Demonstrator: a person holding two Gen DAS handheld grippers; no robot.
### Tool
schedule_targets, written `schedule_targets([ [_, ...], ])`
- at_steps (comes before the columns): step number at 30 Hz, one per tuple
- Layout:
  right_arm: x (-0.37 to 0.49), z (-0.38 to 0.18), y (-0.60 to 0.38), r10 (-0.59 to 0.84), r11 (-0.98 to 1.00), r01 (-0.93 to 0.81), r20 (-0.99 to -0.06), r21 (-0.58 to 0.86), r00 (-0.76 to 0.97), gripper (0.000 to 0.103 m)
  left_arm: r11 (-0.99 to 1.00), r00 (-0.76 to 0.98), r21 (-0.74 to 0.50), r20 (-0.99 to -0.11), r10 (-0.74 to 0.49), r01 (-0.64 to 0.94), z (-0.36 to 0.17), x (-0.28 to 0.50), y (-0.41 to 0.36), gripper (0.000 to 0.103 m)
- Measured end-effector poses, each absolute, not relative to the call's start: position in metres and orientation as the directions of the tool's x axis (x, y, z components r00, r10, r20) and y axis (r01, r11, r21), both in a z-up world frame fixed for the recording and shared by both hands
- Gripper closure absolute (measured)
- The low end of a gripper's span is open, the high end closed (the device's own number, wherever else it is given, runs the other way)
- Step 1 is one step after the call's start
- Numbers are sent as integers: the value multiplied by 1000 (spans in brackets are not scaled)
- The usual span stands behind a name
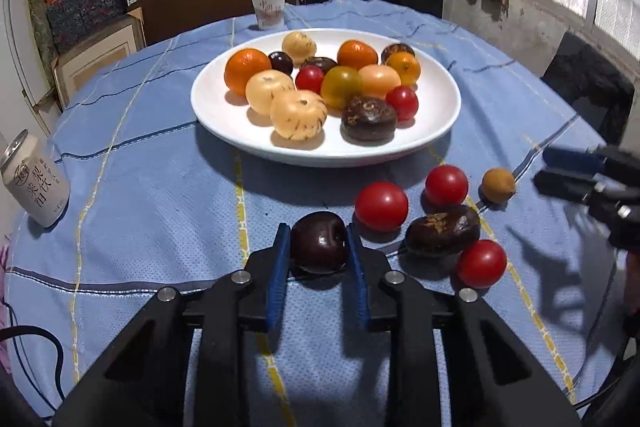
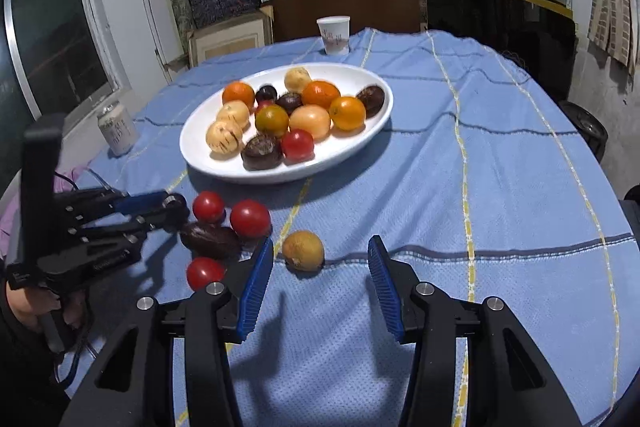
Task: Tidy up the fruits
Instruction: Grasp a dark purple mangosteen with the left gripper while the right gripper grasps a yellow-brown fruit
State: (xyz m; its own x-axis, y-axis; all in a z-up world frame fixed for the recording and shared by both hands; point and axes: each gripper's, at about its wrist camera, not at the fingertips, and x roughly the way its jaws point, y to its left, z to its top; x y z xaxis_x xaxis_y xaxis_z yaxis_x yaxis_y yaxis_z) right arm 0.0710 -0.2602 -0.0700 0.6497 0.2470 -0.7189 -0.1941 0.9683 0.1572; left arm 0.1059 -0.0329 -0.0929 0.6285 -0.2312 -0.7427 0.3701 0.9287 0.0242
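We are holding a dark plum (image 1: 319, 242) in our left gripper (image 1: 319, 241), its blue pads pressing the fruit from both sides, just above the cloth. Our right gripper (image 2: 320, 259) is hanging with jaws wide, and the small brown fruit (image 2: 303, 250) is lying just ahead at eleven o'clock, so this hand is the nearer one for it. Beyond the plum, at twelve o'clock, the white plate (image 1: 224, 123) is waiting, already crowded; the carry looks straight forward.
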Motion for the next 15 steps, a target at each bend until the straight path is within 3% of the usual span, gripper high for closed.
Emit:
schedule_targets([
  [3,72,-76,-252,257,964,-222,-734,147,628,54,938,649,-46,-710,-272,343,-86,106,-19,76],
  [9,84,-78,-235,255,960,-248,-758,127,600,55,940,661,-56,-697,-277,336,-82,106,-16,76],
  [12,93,-82,-230,230,966,-235,-767,106,599,59,939,664,-49,-695,-277,341,-80,106,-19,76],
  [15,97,-83,-230,205,972,-216,-777,91,595,75,940,662,-58,-695,-281,337,-80,107,-17,76],
])
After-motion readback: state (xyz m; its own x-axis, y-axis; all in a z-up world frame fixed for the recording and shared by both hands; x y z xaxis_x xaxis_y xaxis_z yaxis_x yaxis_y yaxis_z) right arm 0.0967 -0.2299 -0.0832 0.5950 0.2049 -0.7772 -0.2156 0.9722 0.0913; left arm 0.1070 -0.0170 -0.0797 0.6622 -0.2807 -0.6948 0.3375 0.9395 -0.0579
